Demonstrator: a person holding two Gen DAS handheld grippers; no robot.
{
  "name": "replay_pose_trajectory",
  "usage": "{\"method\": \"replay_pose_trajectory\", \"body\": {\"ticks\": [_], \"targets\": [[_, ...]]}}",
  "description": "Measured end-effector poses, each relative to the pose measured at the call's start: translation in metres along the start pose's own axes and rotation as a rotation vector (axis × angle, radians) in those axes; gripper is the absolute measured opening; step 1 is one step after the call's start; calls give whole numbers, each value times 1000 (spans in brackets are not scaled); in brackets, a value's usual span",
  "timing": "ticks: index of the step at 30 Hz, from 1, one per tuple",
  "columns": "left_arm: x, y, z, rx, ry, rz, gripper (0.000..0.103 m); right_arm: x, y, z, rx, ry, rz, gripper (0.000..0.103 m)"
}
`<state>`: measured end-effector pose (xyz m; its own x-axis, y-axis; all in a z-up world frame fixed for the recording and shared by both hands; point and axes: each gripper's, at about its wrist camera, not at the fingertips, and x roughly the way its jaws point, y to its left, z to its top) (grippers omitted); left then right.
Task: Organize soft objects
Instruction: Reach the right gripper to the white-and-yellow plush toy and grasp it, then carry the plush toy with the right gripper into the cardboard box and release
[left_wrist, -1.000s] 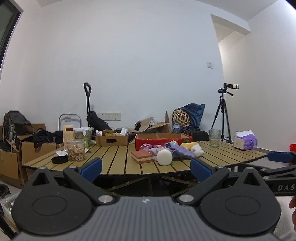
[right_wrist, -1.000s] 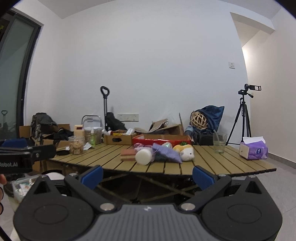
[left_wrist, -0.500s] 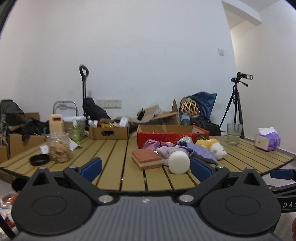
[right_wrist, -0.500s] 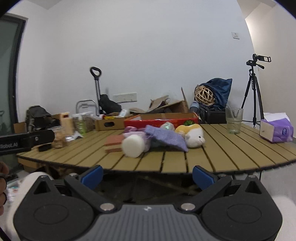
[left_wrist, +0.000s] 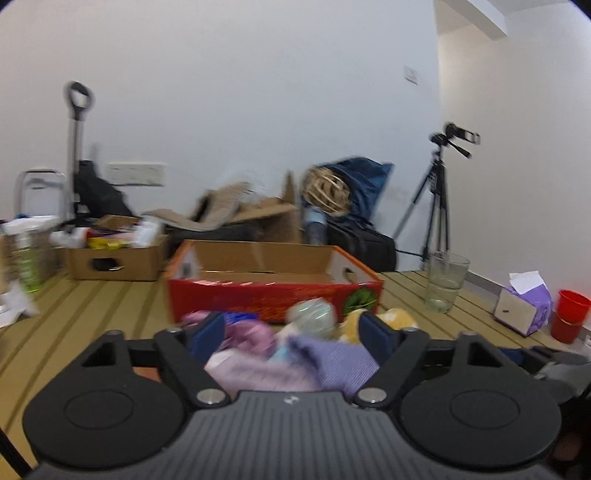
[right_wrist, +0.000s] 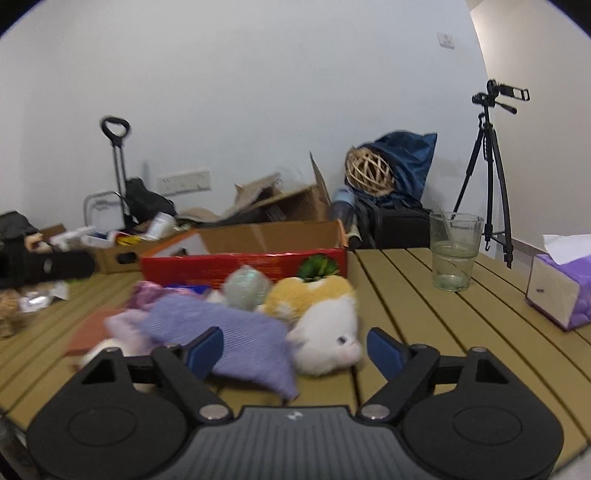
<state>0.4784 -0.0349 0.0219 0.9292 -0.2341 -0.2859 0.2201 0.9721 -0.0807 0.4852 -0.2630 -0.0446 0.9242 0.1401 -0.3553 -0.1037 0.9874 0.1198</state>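
A heap of soft things lies on the slatted wooden table (right_wrist: 402, 295) in front of a red cardboard box (right_wrist: 243, 264). It holds a purple cloth (right_wrist: 236, 336), a white and yellow plush toy (right_wrist: 325, 332), a pale green ball (right_wrist: 245, 288) and pink fabric (left_wrist: 249, 334). My left gripper (left_wrist: 293, 332) hangs over the heap's near side, its jaws closing, the pads pressing on nothing. My right gripper (right_wrist: 295, 349) is just before the plush toy and the cloth. Its jaws are closing too and its pads touch neither. A flat reddish block (right_wrist: 92, 332) lies left of the heap.
A drinking glass (right_wrist: 454, 254) and a purple tissue box (right_wrist: 559, 291) stand on the right of the table. A small brown box (left_wrist: 114, 258) of odds and ends sits at the back left. Behind the table are cartons, bags and a camera tripod (right_wrist: 491, 162). A red bucket (left_wrist: 570, 315) stands at the far right.
Both grippers have swept forward from off the table edge to right over the heap of soft things. Their jaws have narrowed. The views have tilted down and are blurred.
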Motion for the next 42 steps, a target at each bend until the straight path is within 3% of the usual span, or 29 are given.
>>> {"method": "replay_pose_trajectory", "body": {"ticks": [5,6,9,15,16,23,28,32,37,40,42], "targets": [[90,-16,22,2,148,-138,63,59,-11,13,-37,109,-6,73],[108,-21,22,9,189,-140,58,71,-10,14,-64,139,-2,70],[154,-28,16,10,325,-165,57,93,-14,13,-103,185,-5,57],[200,-23,7,-91,499,-280,56,106,-45,14,42,235,72,52],[203,-25,6,-90,500,-295,48,107,-48,14,56,234,83,51],[189,-29,16,-79,397,-320,47,94,-48,24,38,175,94,49],[179,-18,48,-126,335,-333,47,85,-42,53,15,124,130,49],[188,0,92,-171,291,-346,47,93,-37,98,-20,93,167,49],[249,28,133,-169,269,-315,48,157,-28,165,-36,123,181,49],[299,50,135,-200,326,-307,50,218,-27,187,-24,188,157,49],[330,65,126,-226,373,-235,51,258,-26,191,-12,239,136,48]]}}
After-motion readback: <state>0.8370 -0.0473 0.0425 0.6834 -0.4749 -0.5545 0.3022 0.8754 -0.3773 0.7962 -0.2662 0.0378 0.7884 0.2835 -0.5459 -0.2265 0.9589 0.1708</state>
